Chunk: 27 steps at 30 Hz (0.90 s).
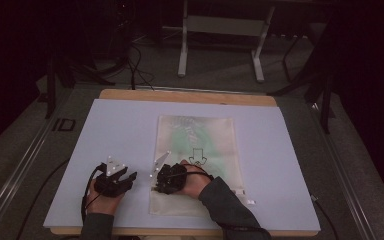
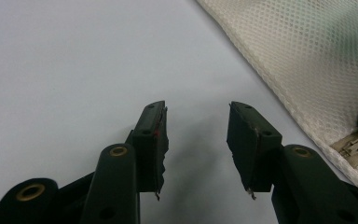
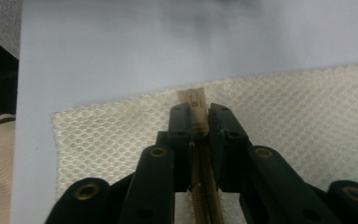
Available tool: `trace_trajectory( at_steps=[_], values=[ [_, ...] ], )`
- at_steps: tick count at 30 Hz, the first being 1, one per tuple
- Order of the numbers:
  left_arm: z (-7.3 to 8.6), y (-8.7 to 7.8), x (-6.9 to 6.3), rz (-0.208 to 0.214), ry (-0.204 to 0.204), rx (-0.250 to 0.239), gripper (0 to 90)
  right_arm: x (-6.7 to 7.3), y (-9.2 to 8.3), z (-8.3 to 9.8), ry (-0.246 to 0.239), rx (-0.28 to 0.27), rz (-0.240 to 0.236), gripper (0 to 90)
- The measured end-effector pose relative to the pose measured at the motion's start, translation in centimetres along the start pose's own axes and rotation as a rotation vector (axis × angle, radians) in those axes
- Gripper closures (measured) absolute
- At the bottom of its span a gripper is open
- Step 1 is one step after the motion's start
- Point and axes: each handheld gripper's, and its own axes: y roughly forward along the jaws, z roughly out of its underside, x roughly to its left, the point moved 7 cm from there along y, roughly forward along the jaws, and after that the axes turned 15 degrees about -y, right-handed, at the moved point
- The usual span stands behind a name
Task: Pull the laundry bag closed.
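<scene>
Two grippers were at the near side of the pale blue table mat (image 1: pixel 105 130) when this moment was taken, and you used them very differently. Your right gripper (image 3: pixel 199 122) lay over the near left part of the cream mesh laundry bag with a zipper (image 1: pixel 200 150), which rested flat a little right of the middle of the mat. Its two black jaws were almost together and they were clamped on the small beige zipper pull (image 3: pixel 195 100), whose tip stuck out just past the jaw ends. The beige zipper track (image 3: pixel 204 196) ran back between the jaws toward the camera. In the high view the same gripper (image 1: pixel 166 176) pointed to the left edge of the bag.

Your left gripper (image 2: pixel 196 135) rested well to the left of the bag, over bare mat, with the jaws standing wide apart and nothing between them. In its view the bag's edge and a beige zipper end piece (image 2: pixel 354 147) were at the right, near but not touched.

As I judge it, the grasp on the pull was already done, and the pull sat close to the bag's left end. I could not tell if the zipper was open or closed behind the pull. What was left, I think, was to finish the slide and perhaps to hold the bag with your free gripper.
</scene>
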Motion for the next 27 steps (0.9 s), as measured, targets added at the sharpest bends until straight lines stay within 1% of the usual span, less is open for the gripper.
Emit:
trace_trajectory(
  at_steps=[1,2,3,5,7,11,12,13,14,15,17,18,19,22,24,26,27],
  values=[
    [0.0,0.0,0.0,0.000,0.000,0.000,56.7,0.0,0.0,0.0,0.000,0.000,0.000,79.1],
    [0.0,0.0,0.0,0.001,0.001,0.001,56.7,0.0,0.1,0.1,0.014,0.003,-0.009,78.3],
    [0.0,0.0,-0.1,0.002,0.003,0.001,56.7,0.1,0.3,0.1,0.022,0.003,-0.034,77.3],
    [0.0,0.0,-0.1,0.004,0.005,0.004,56.7,0.1,0.5,0.0,0.021,0.005,-0.044,78.4],
    [0.0,0.0,-0.2,0.006,0.007,0.007,56.9,0.1,0.5,-0.2,0.016,0.015,-0.044,81.3],
    [0.1,0.0,-0.5,0.023,0.014,0.012,58.9,0.1,0.4,-0.4,0.004,0.018,-0.024,81.9],
    [0.1,0.1,-0.7,0.032,0.020,0.014,60.5,0.1,0.3,-0.4,0.002,0.014,-0.015,82.0],
    [0.1,0.1,-0.7,0.032,0.020,0.014,62.8,0.1,0.3,-0.5,0.004,0.010,-0.009,82.0],
    [0.1,0.2,-1.0,0.034,0.038,0.020,65.7,-0.1,0.4,-0.6,-0.012,0.007,0.011,82.1],
    [0.1,0.2,-1.1,0.036,0.043,0.024,67.1,-0.1,0.4,-0.7,-0.009,0.009,0.014,82.1],
    [0.2,0.2,-1.4,0.051,0.047,0.027,70.3,0.0,0.4,-0.7,-0.008,0.016,0.014,82.1],
    [0.2,0.2,-1.4,0.056,0.046,0.027,72.3,-0.1,0.5,-0.7,-0.018,0.013,0.016,82.1],
    [0.2,0.2,-1.6,0.064,0.048,0.030,73.9,0.1,0.5,-0.6,-0.007,0.023,0.008,82.1],
    [0.2,0.3,-2.0,0.090,0.055,0.035,80.7,0.2,0.5,-0.3,-0.008,0.028,0.006,82.1],
    [0.2,0.4,-2.3,0.103,0.076,0.043,84.8,0.2,0.6,-0.3,-0.008,0.028,0.009,82.0],
    [0.2,0.5,-2.6,0.113,0.082,0.044,88.4,0.3,0.6,-0.3,-0.020,0.033,0.018,82.0],
    [0.2,0.5,-2.8,0.116,0.087,0.047,88.8,0.3,0.6,-0.3,-0.024,0.036,0.022,81.9]
  ],
)
